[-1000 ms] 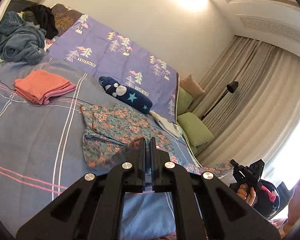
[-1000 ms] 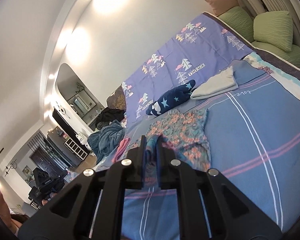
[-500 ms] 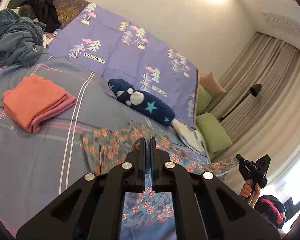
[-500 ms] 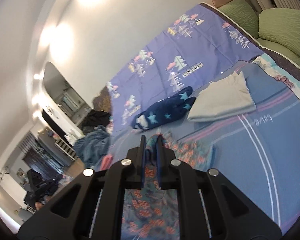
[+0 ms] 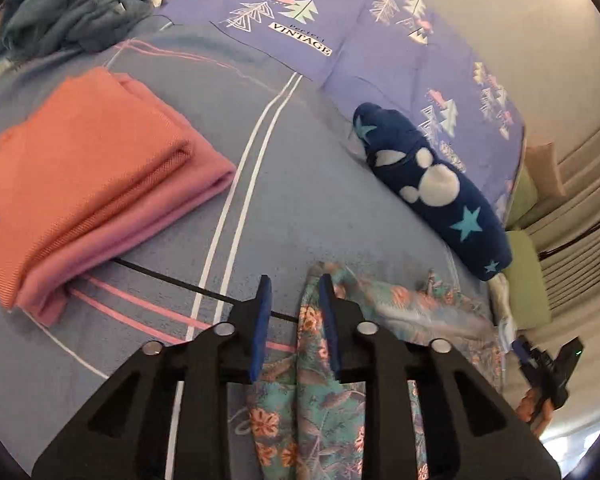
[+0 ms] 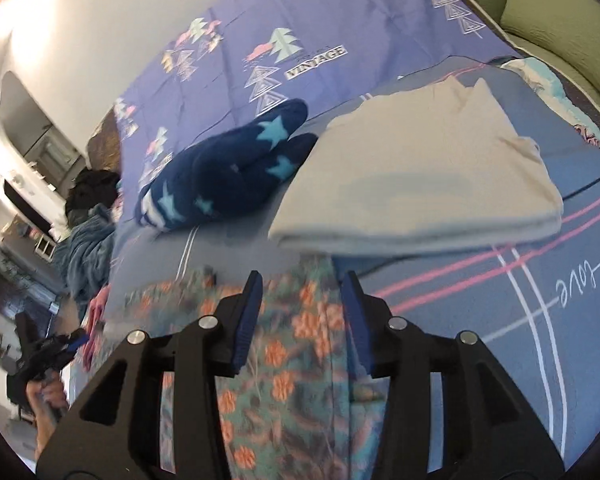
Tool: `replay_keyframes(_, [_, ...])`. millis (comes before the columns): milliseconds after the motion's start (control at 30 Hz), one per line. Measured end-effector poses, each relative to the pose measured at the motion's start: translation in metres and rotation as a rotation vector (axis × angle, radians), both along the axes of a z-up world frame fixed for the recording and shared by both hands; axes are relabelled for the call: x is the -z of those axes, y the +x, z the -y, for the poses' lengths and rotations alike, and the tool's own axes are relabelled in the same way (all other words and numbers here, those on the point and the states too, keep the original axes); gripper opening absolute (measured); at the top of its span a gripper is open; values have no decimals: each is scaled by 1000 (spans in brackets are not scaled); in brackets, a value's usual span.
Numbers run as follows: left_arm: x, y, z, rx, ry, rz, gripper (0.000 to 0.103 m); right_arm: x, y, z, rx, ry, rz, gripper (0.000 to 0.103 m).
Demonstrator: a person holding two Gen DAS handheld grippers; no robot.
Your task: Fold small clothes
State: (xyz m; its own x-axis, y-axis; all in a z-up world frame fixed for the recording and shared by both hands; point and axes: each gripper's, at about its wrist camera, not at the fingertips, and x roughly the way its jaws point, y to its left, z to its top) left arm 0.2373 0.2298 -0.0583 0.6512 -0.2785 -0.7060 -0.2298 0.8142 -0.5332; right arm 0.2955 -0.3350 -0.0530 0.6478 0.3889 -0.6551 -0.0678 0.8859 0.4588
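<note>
A teal floral garment (image 5: 316, 392) lies on the blue bed sheet (image 5: 300, 184). Its edge passes between the jaws of my left gripper (image 5: 294, 304), which stands open just above it. In the right wrist view the same floral garment (image 6: 296, 340) lies flat under my right gripper (image 6: 302, 300), which is open with the cloth showing between its fingers. The right gripper (image 5: 548, 364) also shows small at the lower right of the left wrist view.
A folded salmon-pink cloth (image 5: 88, 184) lies at left. A navy star-patterned fleece roll (image 5: 432, 192) lies ahead. A folded cream cloth (image 6: 420, 176) lies beyond the right gripper. A purple "VINTAGE" quilt (image 6: 300, 60), green cushions (image 6: 556, 16) and a teal blanket heap (image 5: 68, 4) lie farther back.
Both grippers have come down toward the far side of the bed and opened. The floral garment they were pinching now lies on the sheet.
</note>
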Motion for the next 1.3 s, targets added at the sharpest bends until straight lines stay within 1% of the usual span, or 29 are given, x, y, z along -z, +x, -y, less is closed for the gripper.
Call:
replay_keyframes(33, [-1,-6,0,5,7,23,42,0,-4,2,-19,-21,10,45])
replay_keyframes(67, [-4,-11,1,14,17,47,48,-1,-6,2,-37,-38,13,46])
replay_keyframes(100, [-4,-14,2,32,20,61,49,-1,-8,2,-69,-64,9,47])
replay_keyframes(133, [-6,-15,6,73,24,71,51,0,-8,2,-89,-75,-3,49])
replay_keyframes(167, [-6,-15,10,101,33,71,54,1,-6,2,-116,-78,-28,50])
replay_keyframes(200, [-5,-15,15,126,47,67,54,4,-3,1,-142,-64,-56,50])
replay_keyframes(300, [5,-3,24,157,58,28,54,10,8,-4,-170,-32,-86,53])
replay_keyframes(367, [15,13,29,160,64,-6,54,13,15,-7,-183,-25,-95,53])
replay_keyframes(400, [18,18,31,160,71,-9,54,18,22,-11,-181,-30,-107,52])
replay_keyframes(433, [19,25,34,163,91,3,52,22,27,-14,-181,-41,-121,36])
replay_keyframes(500, [17,33,40,185,119,25,5,28,33,-20,-182,-64,-140,3])
replay_keyframes(533, [15,36,42,181,121,19,2,26,32,-22,-167,-66,-121,3])
replay_keyframes(567, [13,35,42,168,119,29,2,19,27,-21,-163,-50,-74,3])
replay_keyframes(600, [6,31,43,161,119,58,2,5,18,-19,-165,-25,1,3])
replay_keyframes(667, [-12,19,43,155,116,142,2,-14,7,-12,-148,5,94,3])
replay_keyframes(733, [-24,17,42,143,135,192,2,-24,5,-6,-107,-7,139,2])
replay_keyframes(800, [-25,26,42,126,182,194,3,-18,15,-6,-82,-35,117,3])
replay_keyframes(833, [-19,35,43,120,217,168,3,-8,24,-8,-71,-56,80,3])
replay_keyframes(867, [-10,45,42,127,233,127,3,3,31,-10,-76,-73,47,4])
replay_keyframes(933, [7,55,40,134,230,45,4,21,35,-15,-76,-101,-15,16])
replay_keyframes(967, [13,57,41,151,222,16,4,27,31,-16,-68,-115,-41,21])
replay_keyframes(1000, [15,52,42,164,228,7,5,28,22,-14,-69,-117,-41,27])
replay_keyframes(1033, [11,46,42,168,234,16,10,24,13,-10,-65,-122,-29,29])
replay_keyframes(1067, [6,36,41,171,234,29,21,18,-3,-4,-49,-134,-3,31])
replay_keyframes(1100, [-1,25,39,168,229,44,27,13,-17,2,-41,-133,12,34])
replay_keyframes(1133, [-11,8,34,154,219,69,34,8,-35,12,-36,-123,24,35])
replay_keyframes(1200, [-25,-25,28,130,184,109,37,-2,-77,31,-32,-82,45,35])
replay_keyframes(1233, [-30,-50,25,125,148,138,39,-4,-93,37,-32,-66,52,36])
replay_keyframes(1300, [-32,-89,23,126,103,161,40,-3,-141,49,-37,-29,62,36])
